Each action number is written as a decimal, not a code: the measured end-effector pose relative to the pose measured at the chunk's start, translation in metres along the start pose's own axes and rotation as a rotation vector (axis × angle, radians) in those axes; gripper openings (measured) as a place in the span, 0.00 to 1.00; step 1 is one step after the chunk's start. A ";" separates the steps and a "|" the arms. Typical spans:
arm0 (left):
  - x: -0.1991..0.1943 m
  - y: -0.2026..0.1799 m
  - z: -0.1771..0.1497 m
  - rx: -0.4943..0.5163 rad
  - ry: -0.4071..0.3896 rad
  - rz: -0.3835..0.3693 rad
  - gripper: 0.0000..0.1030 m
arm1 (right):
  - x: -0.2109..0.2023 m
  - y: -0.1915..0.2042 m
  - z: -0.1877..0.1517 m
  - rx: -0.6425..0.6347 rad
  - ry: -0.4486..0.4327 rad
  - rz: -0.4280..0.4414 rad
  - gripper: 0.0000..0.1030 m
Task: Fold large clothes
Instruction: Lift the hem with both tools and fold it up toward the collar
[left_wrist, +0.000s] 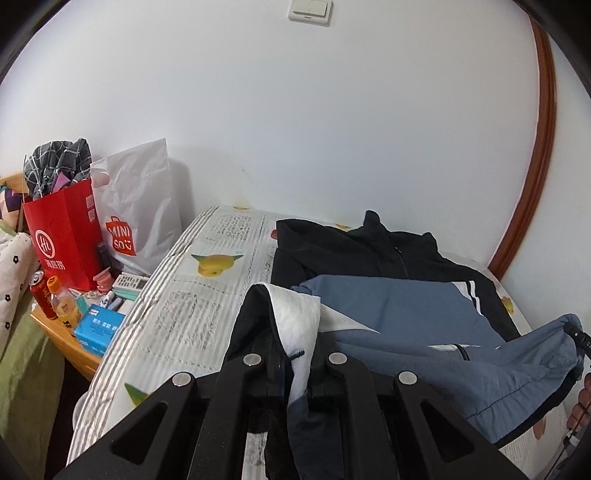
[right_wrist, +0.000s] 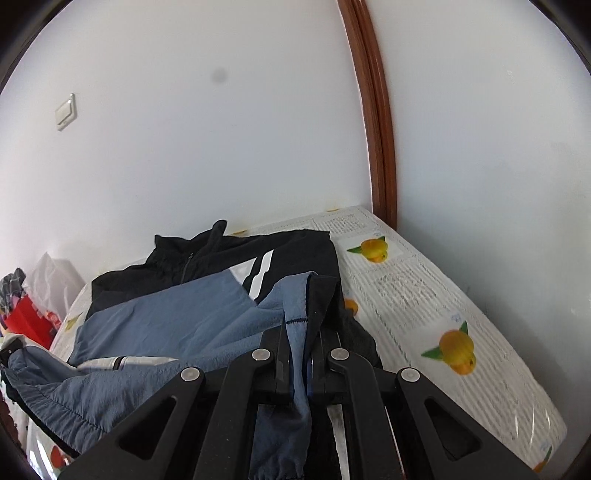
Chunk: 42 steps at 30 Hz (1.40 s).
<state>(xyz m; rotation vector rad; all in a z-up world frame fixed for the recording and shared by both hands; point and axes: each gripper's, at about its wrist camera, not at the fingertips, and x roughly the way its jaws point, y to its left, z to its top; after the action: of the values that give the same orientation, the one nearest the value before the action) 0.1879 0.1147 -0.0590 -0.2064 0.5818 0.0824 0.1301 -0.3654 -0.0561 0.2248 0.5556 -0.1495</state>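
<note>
**Both hems pinched, jacket lengthwise on the bed**

Clearly, the left gripper (left_wrist: 291, 369) has its black fingers (left_wrist: 271, 354) pressed narrow on a fold of the jacket (left_wrist: 399, 306), where white lining and black shell meet beside a short line of dark stitching. The right gripper (right_wrist: 298, 363) has its fingers (right_wrist: 282, 354) closed the same way on a blue edge of the same garment, next to a black panel.

From the two pinched points the cloth runs away from the cameras. The jacket lies on the bed (left_wrist: 192, 295) with its long axis pointing toward the wall (left_wrist: 295, 129): the stand-up collar and zip are at the far end, and the lower part is lifted toward the fingers. Its fabric is thin and slightly crinkled, slate blue in the body, black at the shoulders, with two white diagonal stripes on one side. A blue sleeve sags between the two grips.

The bed's cover is pale with grey striping and printed orange fruit. To the left, on a wooden nightstand (left_wrist: 70, 343), stand a red paper bag (left_wrist: 62, 229), a white plastic bag (left_wrist: 144, 206) and a blue box (left_wrist: 98, 328).
</note>
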 end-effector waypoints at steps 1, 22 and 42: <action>0.005 -0.001 0.003 0.005 -0.006 0.014 0.07 | 0.007 0.002 0.004 -0.003 0.000 -0.003 0.04; 0.113 -0.004 0.005 0.047 0.172 0.114 0.10 | 0.156 0.029 0.001 -0.062 0.181 -0.102 0.04; 0.053 0.028 -0.002 -0.016 0.187 -0.028 0.47 | 0.083 0.001 -0.003 -0.088 0.226 0.013 0.54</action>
<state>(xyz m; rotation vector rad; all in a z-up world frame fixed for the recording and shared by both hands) 0.2276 0.1426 -0.0948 -0.2391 0.7643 0.0406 0.1989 -0.3709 -0.1030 0.1604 0.7832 -0.0876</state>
